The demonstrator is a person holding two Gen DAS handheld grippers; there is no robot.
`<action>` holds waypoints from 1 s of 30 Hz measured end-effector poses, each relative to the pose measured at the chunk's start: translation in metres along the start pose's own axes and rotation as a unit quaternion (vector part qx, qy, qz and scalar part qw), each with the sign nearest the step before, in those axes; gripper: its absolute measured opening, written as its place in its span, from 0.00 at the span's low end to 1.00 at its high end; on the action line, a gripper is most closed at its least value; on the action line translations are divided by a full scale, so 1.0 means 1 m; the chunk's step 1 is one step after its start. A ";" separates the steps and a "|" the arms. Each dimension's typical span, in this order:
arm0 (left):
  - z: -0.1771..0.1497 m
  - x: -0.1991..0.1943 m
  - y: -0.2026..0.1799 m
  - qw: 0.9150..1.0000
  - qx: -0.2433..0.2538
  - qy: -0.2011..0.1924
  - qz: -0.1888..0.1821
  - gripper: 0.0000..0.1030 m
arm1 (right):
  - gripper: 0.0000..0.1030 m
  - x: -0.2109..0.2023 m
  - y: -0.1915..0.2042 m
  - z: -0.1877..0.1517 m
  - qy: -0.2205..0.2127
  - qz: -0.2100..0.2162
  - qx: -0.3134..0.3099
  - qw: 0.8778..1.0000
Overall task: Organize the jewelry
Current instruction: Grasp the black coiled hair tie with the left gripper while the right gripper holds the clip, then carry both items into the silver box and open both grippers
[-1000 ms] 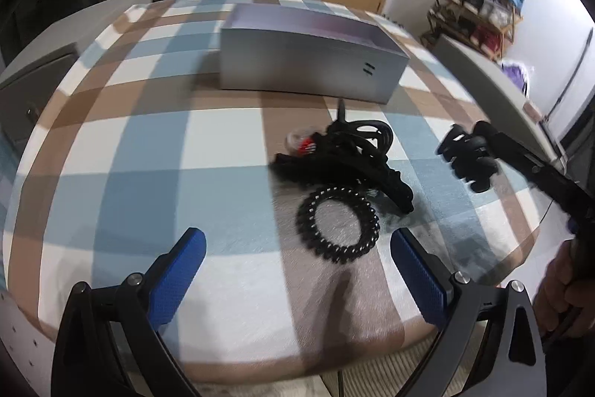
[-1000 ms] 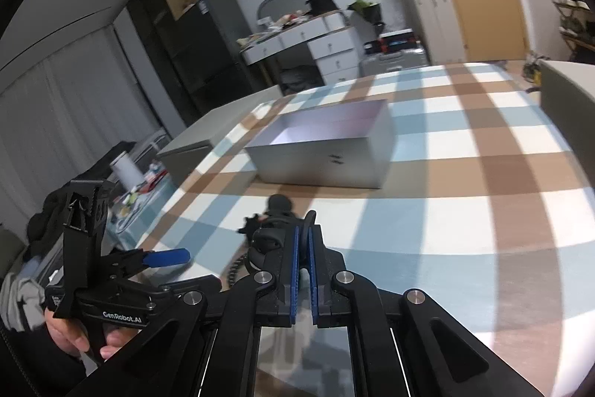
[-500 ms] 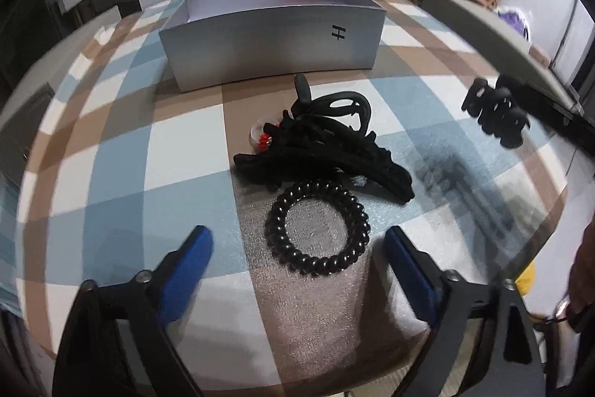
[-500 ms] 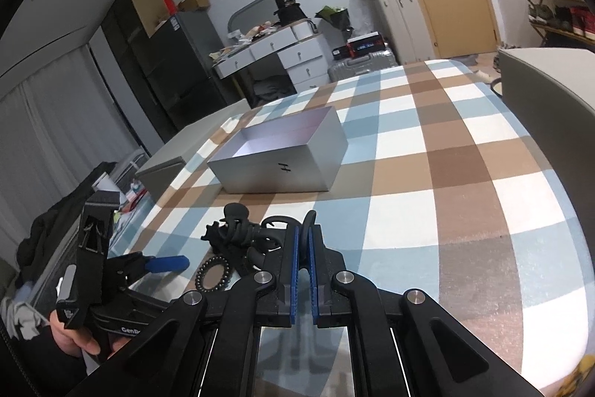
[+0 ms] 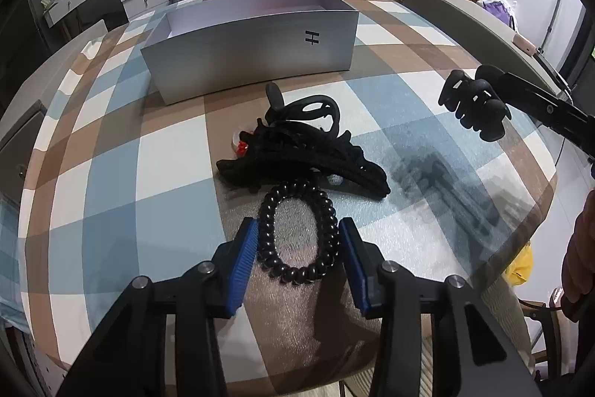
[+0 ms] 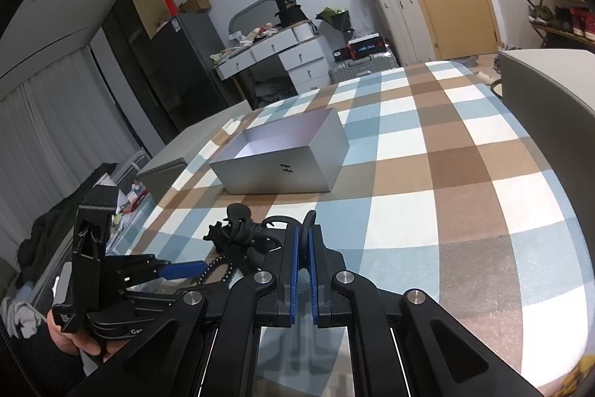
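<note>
The left gripper (image 5: 297, 259) brackets the coil hair tie (image 5: 297, 233), fingers apart, well short of the silver box (image 5: 253, 51); the right gripper (image 6: 304, 270) stays clamped on a black claw clip (image 5: 472, 110)

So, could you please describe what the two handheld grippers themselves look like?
Both are matte black linkage frames with silver pivot screws and ribbed blue finger pads: left gripper, right gripper. White lettering marks the left gripper's handle in the right wrist view. No cables are visible.

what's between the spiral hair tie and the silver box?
In the left wrist view, a tangled pile of black hair accessories lies between the spiral hair tie and the silver box; beyond the pile, bare checked tablecloth.
</note>
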State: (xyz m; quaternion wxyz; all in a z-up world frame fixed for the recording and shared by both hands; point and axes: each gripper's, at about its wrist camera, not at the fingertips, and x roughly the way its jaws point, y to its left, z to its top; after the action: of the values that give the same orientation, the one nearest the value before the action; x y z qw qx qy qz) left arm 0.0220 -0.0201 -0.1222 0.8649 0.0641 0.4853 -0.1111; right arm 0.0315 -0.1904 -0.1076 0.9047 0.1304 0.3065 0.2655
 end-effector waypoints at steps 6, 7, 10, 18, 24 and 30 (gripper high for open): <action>-0.005 -0.008 0.003 1.000 -0.012 -0.010 0.003 0.37 | 0.04 -0.001 0.005 0.002 -0.001 0.003 -0.004 1.000; -0.006 -0.010 0.004 1.000 -0.015 -0.011 0.005 0.37 | 0.04 0.000 0.006 0.002 -0.001 0.004 -0.005 1.000; -0.010 -0.015 0.010 0.999 -0.028 -0.018 0.007 0.37 | 0.04 -0.001 0.010 0.001 -0.001 0.008 -0.011 1.000; -0.010 -0.041 0.034 0.995 -0.069 -0.061 0.027 0.37 | 0.04 0.003 0.027 0.007 -0.001 0.024 -0.031 0.999; 0.008 -0.063 0.052 0.990 -0.082 -0.107 0.036 0.37 | 0.04 0.006 0.044 0.024 -0.010 0.041 -0.052 0.998; 0.034 -0.075 0.068 0.985 -0.081 -0.147 0.035 0.37 | 0.04 0.017 0.057 0.051 -0.021 0.057 -0.072 0.996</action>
State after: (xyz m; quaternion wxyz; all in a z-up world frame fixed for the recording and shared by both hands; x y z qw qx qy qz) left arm 0.0296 0.0478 -0.0399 0.9323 -0.0059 0.3582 -0.0497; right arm 0.0522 -0.1377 -0.0532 0.9014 0.0876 0.2593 0.3356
